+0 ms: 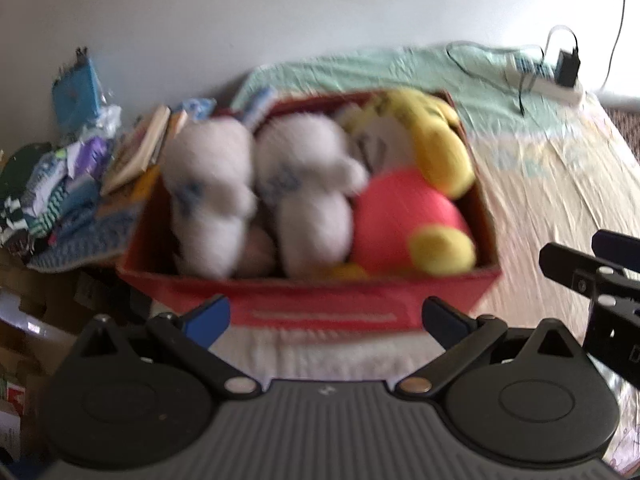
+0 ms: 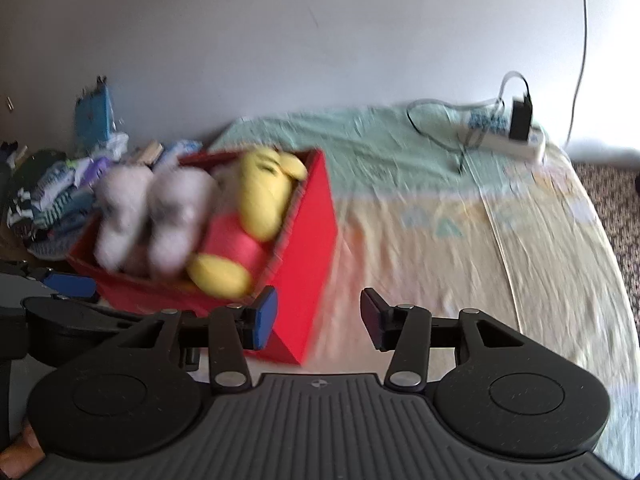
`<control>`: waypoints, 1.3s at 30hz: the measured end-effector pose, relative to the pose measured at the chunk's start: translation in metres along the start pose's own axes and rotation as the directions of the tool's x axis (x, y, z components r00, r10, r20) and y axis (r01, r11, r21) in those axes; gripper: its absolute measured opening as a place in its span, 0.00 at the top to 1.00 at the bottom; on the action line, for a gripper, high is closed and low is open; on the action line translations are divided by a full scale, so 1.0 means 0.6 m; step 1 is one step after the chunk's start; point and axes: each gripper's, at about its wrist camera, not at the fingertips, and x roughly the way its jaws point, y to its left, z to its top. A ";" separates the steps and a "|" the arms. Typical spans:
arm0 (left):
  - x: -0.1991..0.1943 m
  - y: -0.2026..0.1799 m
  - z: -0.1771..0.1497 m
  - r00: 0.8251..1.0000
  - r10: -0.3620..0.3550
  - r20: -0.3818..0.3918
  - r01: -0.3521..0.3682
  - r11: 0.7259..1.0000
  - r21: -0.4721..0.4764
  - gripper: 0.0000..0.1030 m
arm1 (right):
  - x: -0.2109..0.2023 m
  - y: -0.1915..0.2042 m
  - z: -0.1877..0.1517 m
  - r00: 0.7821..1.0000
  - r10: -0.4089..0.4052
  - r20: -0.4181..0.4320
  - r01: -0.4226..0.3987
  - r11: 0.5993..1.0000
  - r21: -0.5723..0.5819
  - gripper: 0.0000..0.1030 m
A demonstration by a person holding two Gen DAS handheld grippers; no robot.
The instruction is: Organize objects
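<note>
Both grippers, left gripper (image 1: pixel 326 320) and right gripper (image 2: pixel 318 318), hover with fingers spread and empty before a red box (image 1: pixel 308 300) on the bed (image 1: pixel 560 184), near its left edge; soft toys (image 1: pixel 308 184) fill it, probably light, its stiff rim the best grip

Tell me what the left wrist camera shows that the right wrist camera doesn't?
Only the left wrist view shows the box's front panel with its white label head-on. Only the right wrist view shows the box's plain red right side and a fingertip at the bottom left corner. Both show the red box of plush toys: two white ones and a yellow and red one, the power strip on the bed, the clothes pile, and both open grippers, left and right.
</note>
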 end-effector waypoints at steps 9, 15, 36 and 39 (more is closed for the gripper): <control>-0.017 0.099 0.042 0.995 -0.005 0.097 0.004 1.000 0.005 0.01 | -0.002 0.102 0.051 0.994 -0.070 0.082 0.072 0.997 -0.017 0.50; -0.005 0.146 0.049 0.993 -0.021 0.113 0.018 0.999 0.029 0.01 | 0.012 0.145 0.063 0.988 -0.119 0.099 0.117 0.993 0.021 0.50; 0.056 0.223 0.053 0.992 -0.098 0.080 0.092 0.993 0.071 0.00 | 0.060 0.219 0.062 0.950 -0.298 0.097 0.289 0.952 0.095 0.44; 0.062 0.230 0.055 0.991 -0.104 0.082 0.098 0.993 0.068 0.00 | 0.070 0.221 0.062 0.949 -0.306 0.081 0.297 0.949 0.104 0.44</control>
